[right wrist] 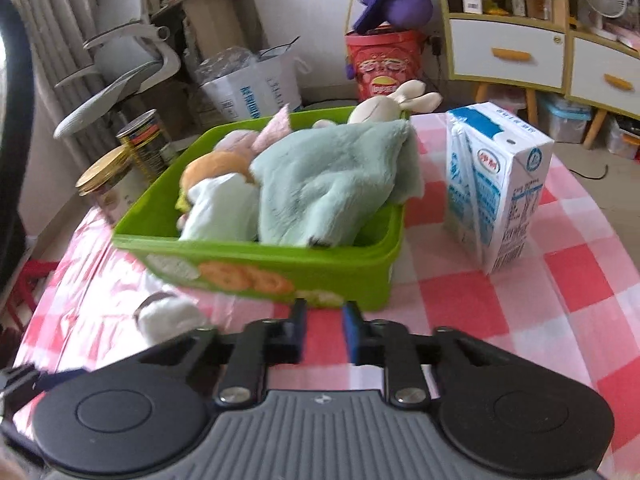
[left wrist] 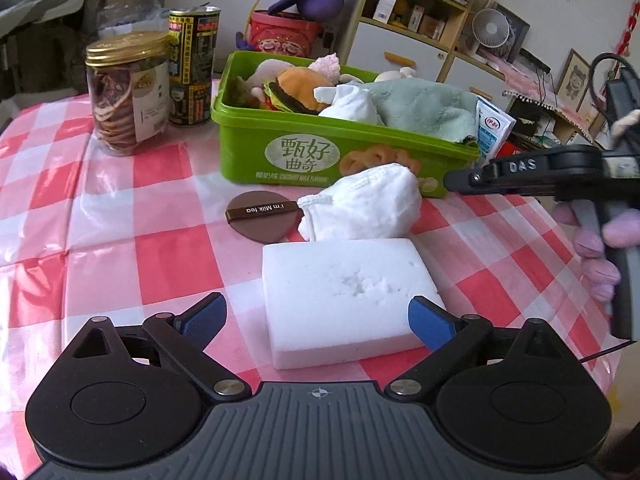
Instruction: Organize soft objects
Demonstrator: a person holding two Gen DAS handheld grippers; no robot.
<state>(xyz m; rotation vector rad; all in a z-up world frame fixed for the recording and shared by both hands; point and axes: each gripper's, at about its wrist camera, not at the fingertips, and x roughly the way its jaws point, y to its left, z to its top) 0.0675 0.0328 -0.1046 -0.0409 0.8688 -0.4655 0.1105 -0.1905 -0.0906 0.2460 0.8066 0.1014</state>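
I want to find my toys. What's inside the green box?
Inside the green box you can see a plush burger, a white cloth, a green fuzzy towel and a bunny. The towel hides whatever lies underneath.

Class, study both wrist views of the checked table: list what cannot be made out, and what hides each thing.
- Left wrist view: the milk carton is mostly hidden behind the green bin.
- Left wrist view: the near edge of the white sponge block is cut off by the left tongs.
- Right wrist view: the white cloth bundle is blurred and partly behind the right tongs.
- Both views: the bin's bottom lies under the green towel.
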